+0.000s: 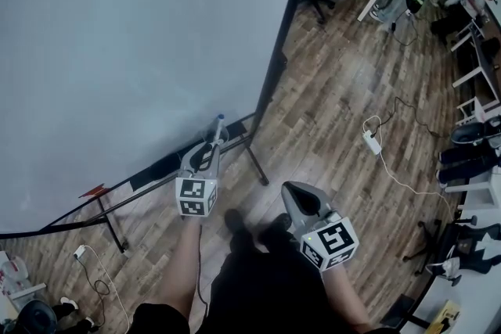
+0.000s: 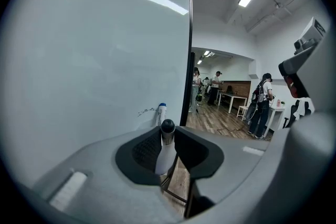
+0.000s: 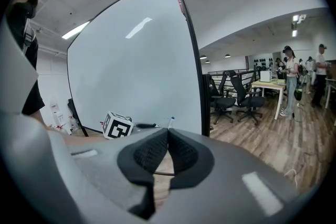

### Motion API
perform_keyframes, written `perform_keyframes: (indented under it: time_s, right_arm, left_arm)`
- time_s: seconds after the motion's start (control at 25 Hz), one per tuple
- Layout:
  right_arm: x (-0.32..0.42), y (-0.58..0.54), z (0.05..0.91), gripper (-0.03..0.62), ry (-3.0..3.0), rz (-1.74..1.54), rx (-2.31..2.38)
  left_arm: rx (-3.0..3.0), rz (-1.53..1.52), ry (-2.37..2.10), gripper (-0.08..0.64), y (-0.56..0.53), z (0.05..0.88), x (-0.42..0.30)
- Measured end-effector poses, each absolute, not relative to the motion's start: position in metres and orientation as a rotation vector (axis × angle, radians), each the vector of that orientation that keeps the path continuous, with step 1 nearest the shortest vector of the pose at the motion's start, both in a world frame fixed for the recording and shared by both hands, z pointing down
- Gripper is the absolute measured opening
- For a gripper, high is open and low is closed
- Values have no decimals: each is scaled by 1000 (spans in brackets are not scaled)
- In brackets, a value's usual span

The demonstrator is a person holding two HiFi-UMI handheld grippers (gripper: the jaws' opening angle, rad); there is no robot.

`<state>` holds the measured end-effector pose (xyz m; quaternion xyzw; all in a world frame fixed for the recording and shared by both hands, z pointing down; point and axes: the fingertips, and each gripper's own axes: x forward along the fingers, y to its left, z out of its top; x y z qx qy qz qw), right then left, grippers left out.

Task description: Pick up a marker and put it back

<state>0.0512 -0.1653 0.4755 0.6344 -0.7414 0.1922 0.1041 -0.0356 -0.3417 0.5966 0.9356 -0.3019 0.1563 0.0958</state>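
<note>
Left gripper pinches the marker — pickup seems done, putting back remains — right gripper pressed together

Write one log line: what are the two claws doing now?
left claw: shut on black-capped marker | right claw: shut, empty | blue-capped marker: upright by whiteboard

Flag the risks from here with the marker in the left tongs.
1. The left tongs pinch the round barrel of the black-capped marker on a narrow contact, so it may pivot or slip.
2. A blue-capped marker stands just beyond, against the whiteboard. A careless move could knock it over.
</note>
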Motion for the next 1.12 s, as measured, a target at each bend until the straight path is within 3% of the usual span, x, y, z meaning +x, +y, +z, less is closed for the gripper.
perform_keyframes:
  time_s: [1.12]
  right_arm:
    - [77, -122, 462, 3, -2260, 583, 1897]
  left_arm:
    - [2871, 163, -1043, 81, -296, 490, -47]
